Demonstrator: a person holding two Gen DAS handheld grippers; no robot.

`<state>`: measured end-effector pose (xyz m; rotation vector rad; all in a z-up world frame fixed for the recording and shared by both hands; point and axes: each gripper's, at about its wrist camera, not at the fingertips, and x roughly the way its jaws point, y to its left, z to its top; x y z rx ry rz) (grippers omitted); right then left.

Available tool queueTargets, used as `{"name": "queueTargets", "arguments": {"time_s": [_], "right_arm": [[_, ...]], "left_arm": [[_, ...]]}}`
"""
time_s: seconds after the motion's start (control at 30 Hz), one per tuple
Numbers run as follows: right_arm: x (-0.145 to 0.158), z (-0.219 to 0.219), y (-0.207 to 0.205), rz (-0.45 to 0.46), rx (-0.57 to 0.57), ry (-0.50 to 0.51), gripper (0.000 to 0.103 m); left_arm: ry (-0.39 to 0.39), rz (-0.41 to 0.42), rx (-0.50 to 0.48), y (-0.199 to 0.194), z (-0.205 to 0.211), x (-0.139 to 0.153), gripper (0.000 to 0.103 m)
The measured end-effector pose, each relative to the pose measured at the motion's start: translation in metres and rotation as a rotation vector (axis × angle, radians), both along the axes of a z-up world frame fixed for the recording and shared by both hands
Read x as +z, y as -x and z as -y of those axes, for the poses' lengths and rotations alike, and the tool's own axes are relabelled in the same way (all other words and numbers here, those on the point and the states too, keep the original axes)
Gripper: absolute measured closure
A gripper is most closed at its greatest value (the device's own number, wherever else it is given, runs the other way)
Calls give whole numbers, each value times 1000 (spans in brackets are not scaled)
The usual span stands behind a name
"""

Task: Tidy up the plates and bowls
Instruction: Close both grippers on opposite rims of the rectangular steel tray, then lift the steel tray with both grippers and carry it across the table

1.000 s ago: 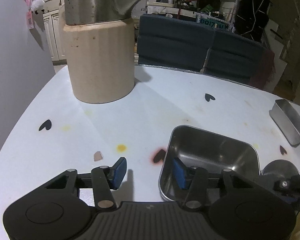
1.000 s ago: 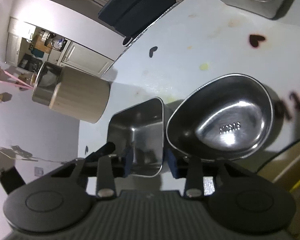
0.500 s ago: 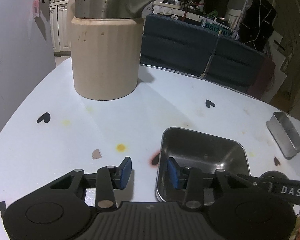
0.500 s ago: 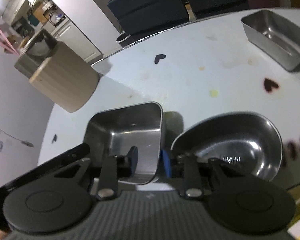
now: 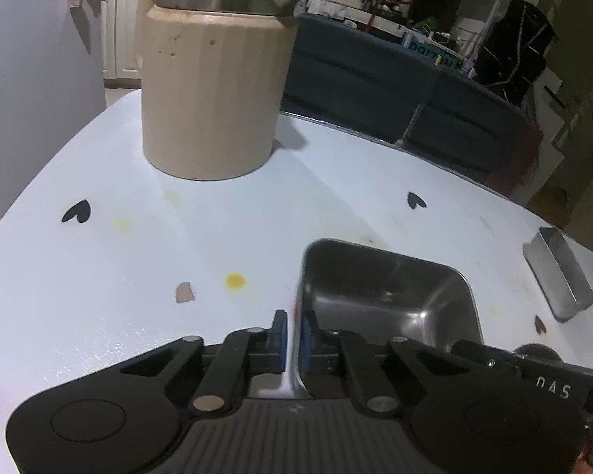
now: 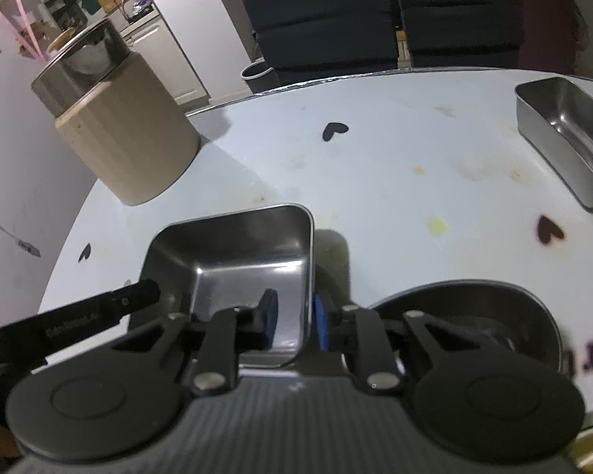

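The square steel tray (image 5: 387, 296) sits near the front of the white desk (image 5: 138, 276), its near-left wall clamped between the blue pads of the left hand-held gripper (image 5: 292, 337), which is shut on that rim. The right hand-held gripper (image 6: 294, 322) straddles the tray's right wall, one pad inside and one outside, its jaws closing on it with a small gap at the inner pad. The round steel bowl (image 6: 474, 316) lies just beside the tray on the right, close to the desk's front edge. A longer steel tray (image 6: 569, 138) rests well apart near the far right edge, its long axis running away from the camera. A beige jug (image 5: 209, 91) stands at the back left; bare desk lies open between it and the trays.
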<state>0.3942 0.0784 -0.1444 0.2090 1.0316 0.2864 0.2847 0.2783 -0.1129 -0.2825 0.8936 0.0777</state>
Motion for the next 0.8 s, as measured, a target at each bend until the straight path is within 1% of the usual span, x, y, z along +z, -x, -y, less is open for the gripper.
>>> {"name": "queueTargets", "arguments": {"time_s": [0.07,0.1,0.17,0.27,0.4,0.47,0.63,0.8], "right_arm": [[-1,2,0,0,-2,-4,95],[-1,2,1,4,-3,-10,96],[-1,3,2,14,4,-21,96],[1,4,4,24,15,-19,96],[8,4,8,56,39,1,97],[13,5,12,74,46,3,97],[32,19,21,103,56,-32,97],[58,40,34,145,66,-60,96]], "left_arm": [[-13,1,-12,1,2,2,95],[-11,3,-17,2,2,3,95],[-7,7,-20,4,3,6,95],[-29,25,-27,8,8,12,97],[-52,63,-33,15,15,25,97],[-46,82,-32,20,17,32,97],[-31,123,-44,33,26,54,97],[-27,172,-86,49,47,78,97]]}}
